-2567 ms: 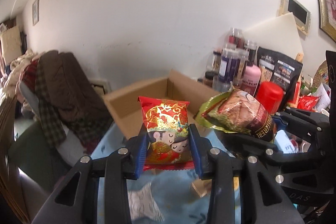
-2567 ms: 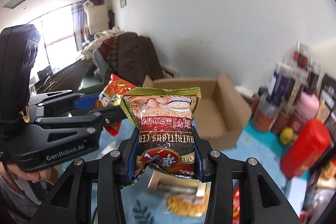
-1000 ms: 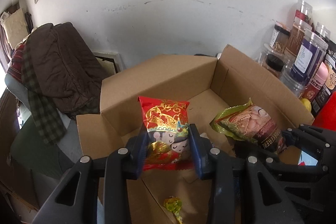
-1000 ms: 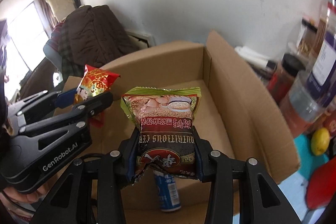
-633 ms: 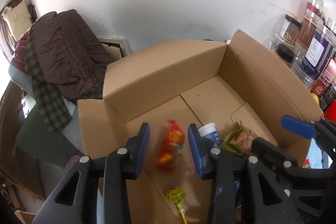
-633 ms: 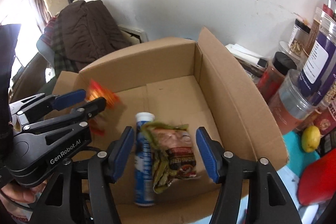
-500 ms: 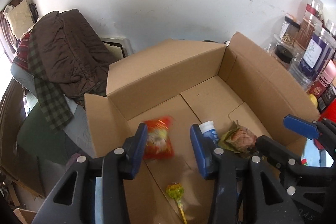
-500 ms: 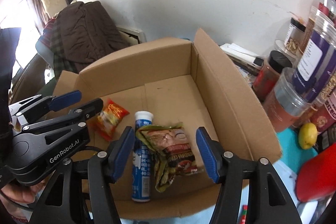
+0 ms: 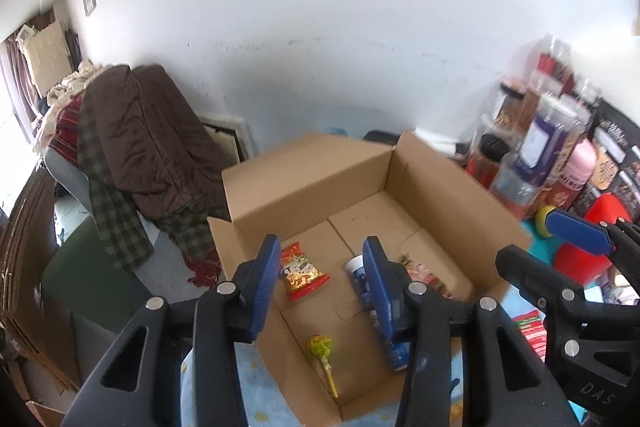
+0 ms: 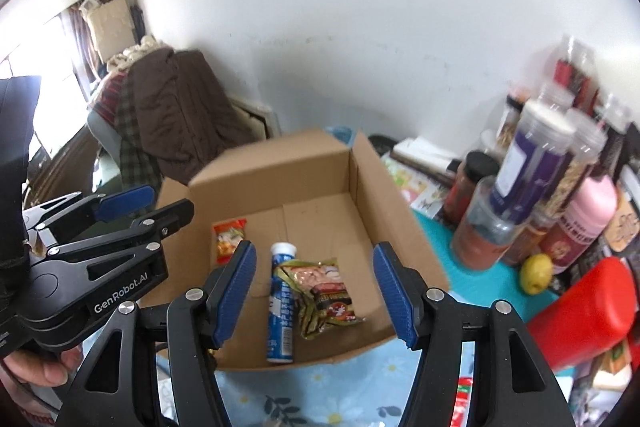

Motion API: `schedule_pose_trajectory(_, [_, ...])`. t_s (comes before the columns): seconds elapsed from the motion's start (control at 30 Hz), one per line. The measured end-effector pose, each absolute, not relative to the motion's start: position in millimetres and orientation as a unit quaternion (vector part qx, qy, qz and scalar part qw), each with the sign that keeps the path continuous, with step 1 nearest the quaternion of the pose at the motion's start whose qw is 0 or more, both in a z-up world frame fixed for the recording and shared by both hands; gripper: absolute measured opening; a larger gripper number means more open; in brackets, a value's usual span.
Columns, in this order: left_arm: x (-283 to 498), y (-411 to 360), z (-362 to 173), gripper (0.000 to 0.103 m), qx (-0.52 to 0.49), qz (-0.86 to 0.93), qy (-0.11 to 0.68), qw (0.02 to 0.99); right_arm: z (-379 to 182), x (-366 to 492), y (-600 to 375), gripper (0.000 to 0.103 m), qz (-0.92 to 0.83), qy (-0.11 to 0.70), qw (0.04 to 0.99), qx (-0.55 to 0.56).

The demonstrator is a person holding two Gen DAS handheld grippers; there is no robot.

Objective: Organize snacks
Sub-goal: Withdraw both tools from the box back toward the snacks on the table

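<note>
Right wrist view shows our box [image 10: 400, 211] open-topped on the table, holding the cereal pack [image 10: 326, 295], the tube [image 10: 282, 303] touching it and the red packet [image 10: 229, 234] apart. Our right gripper [image 10: 314, 293] and left gripper [image 9: 320, 285] hang above, jaws apart and empty, just opened, which we judge deliberate drops.

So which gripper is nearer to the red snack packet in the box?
Left. The left gripper hangs open right above the red snack packet; the right gripper hangs open farther over, above the cereal packet.
</note>
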State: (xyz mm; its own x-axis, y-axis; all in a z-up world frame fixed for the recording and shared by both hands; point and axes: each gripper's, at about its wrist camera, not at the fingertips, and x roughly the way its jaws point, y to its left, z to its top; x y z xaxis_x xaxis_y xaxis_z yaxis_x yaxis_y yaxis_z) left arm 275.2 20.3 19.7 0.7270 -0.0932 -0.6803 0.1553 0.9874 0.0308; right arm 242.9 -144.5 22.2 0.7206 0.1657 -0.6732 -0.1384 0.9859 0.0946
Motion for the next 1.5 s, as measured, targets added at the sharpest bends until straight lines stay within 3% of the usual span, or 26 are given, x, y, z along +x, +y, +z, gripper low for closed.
schedule_pose_trajectory(0.33, [217.8,9.5,63.5,0.045,0.045,-0.099,0.312,0.944,63.8,182.0,-156.5,0.065,0.062,0.305,0.950,0.008])
schedule_pose_trajectory(0.37, [212.4,9.4,66.1,0.054,0.044,-0.102,0.307,0.945,67.4,173.8,-158.4,0.067,0.059,0.299,0.952,0.008])
schedule_pose_trajectory(0.4, [207.0,9.2,68.6,0.069,0.042,-0.106,0.301,0.947,70.5,167.9,-160.0,0.069,0.057,0.295,0.954,0.009])
schedule_pose_trajectory(0.47, [195.2,9.3,74.3,0.082,0.036,-0.115,0.284,0.951,75.0,155.5,-163.7,0.070,0.058,0.287,0.956,0.012])
schedule_pose_trajectory(0.63, [165.1,6.9,85.8,0.082,0.039,-0.137,0.258,0.955,83.1,125.7,-167.7,0.076,0.048,0.273,0.961,0.012])
schedule_pose_trajectory(0.7, [154.8,6.1,87.4,0.082,0.042,-0.146,0.253,0.955,85.1,110.2,-168.5,0.084,0.044,0.266,0.963,0.012])
schedule_pose_trajectory(0.87, [129.2,0.4,83.4,0.082,0.059,-0.170,0.244,0.953,83.4,80.1,-170.7,0.093,0.030,0.257,0.966,0.014])
schedule_pose_trajectory(1.5, [70.9,-18.3,43.3,0.082,0.087,-0.253,0.242,0.932,37.2,14.2,-185.7,0.094,-0.010,0.283,0.958,0.047])
